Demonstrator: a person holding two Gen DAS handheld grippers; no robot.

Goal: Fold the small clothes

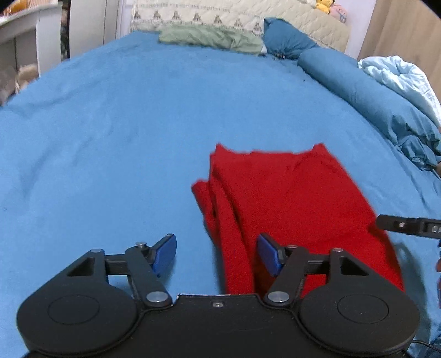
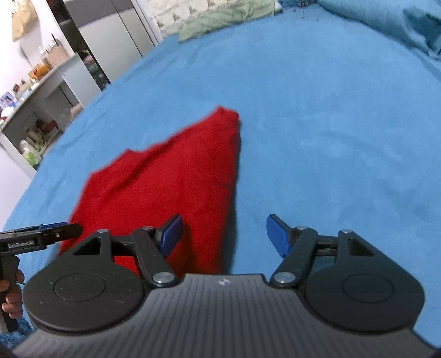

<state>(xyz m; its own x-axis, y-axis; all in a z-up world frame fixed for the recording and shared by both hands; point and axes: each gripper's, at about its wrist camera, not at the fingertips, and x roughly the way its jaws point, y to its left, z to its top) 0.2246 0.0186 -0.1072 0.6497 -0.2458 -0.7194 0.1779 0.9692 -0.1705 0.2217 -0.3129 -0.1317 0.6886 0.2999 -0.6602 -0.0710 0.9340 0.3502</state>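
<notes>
- Hanging just above the bed, the left gripper (image 1: 216, 254) has its jaws spread wide and holds nothing; its blue pads (image 1: 165, 253) sit on either side of the near left edge of the red fuzzy folded cloth (image 1: 289, 198).
- The right gripper (image 2: 223, 234) also has its jaws wide with nothing between them; one blue pad is over the red cloth's near right edge and the other is over the bare sheet beside the cloth.
- From the right wrist view, the left gripper pokes in at the left of the red cloth, and the person's fingers (image 2: 11, 300) wrap its handle.
- The red cloth lies flat on the soft blue bed sheet (image 1: 110, 137), with a bunched fold along its left side.
- Right of the red cloth, well apart, is a rolled dark blue blanket (image 1: 372, 93) with a pale blue quilt (image 1: 399, 77) behind it.
- Far beyond the red cloth lies a crumpled green cloth (image 1: 212, 38), next to a cream quilted headboard (image 1: 206, 16).
</notes>
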